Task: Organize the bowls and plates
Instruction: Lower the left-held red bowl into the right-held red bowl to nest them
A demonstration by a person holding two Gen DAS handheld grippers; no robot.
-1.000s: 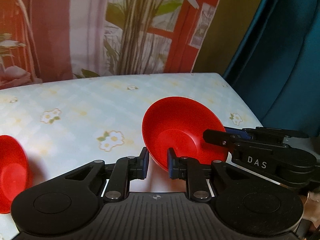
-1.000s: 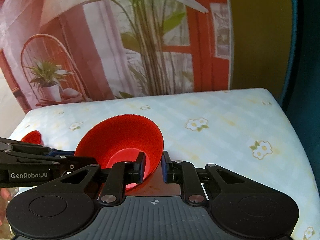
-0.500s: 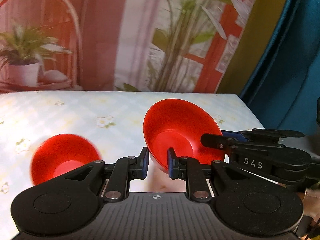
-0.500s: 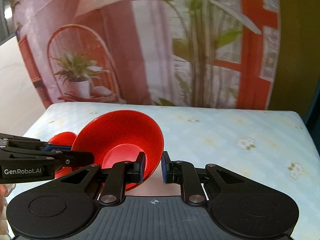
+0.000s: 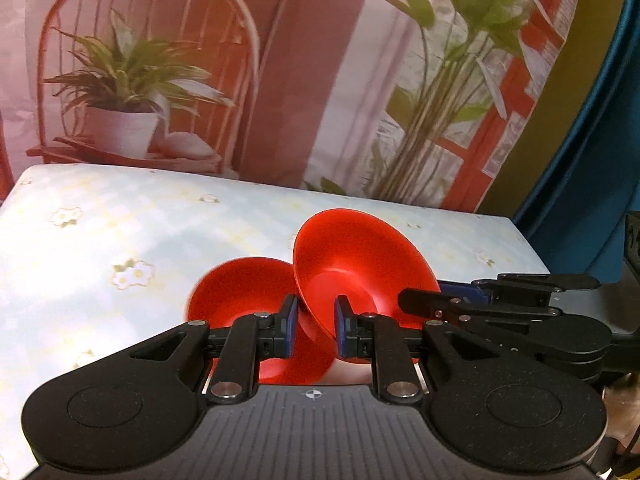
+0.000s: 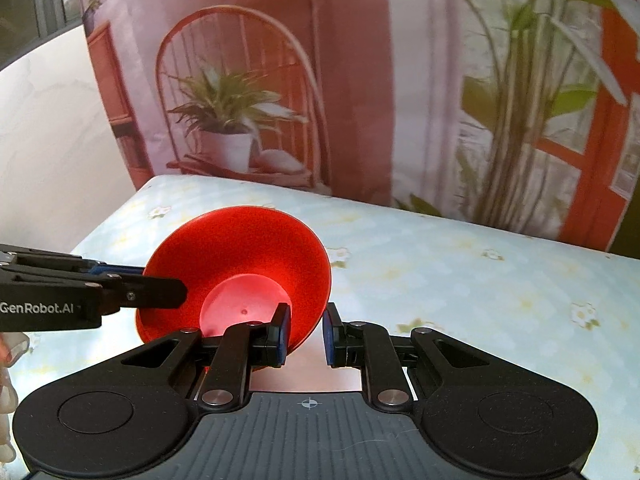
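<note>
From the left wrist, the left gripper [image 5: 313, 330] clenches the rim of a tilted red bowl [image 5: 360, 268] above a second bowl [image 5: 236, 288] on the desk [image 5: 100, 240]. From the right wrist, the right gripper [image 6: 304, 334] also pinches that bowl's rim – it hangs between both.

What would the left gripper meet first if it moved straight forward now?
Probably nothing new: the left gripper already holds the red bowl. The second bowl sits slightly left; depth unclear.
</note>
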